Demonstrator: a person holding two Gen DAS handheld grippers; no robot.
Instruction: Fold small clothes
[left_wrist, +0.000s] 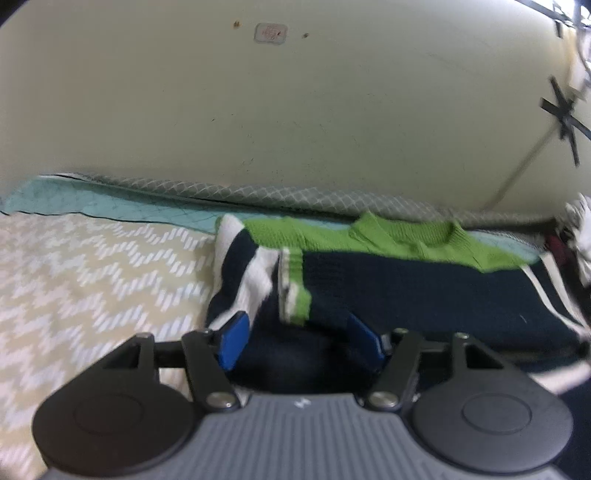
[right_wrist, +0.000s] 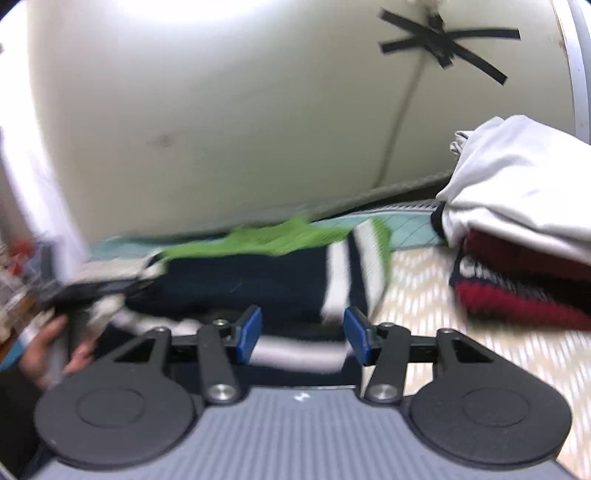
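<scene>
Both my grippers gaping over navy-and-green sweater (left_wrist: 406, 284), left gripper (left_wrist: 299, 338) and right gripper (right_wrist: 303, 332) pinching nothing, folded pile (right_wrist: 517, 229) well right on bedspread (left_wrist: 92, 277).

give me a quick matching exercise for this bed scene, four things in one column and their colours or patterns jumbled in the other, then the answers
Things
1. sweater
2. bedspread
3. gripper pads
4. top garment on the pile

Colours or patterns
A. white
B. blue
C. navy with a green collar and white stripes
D. beige with a white zigzag

Pairs: 1-C, 2-D, 3-B, 4-A
</scene>
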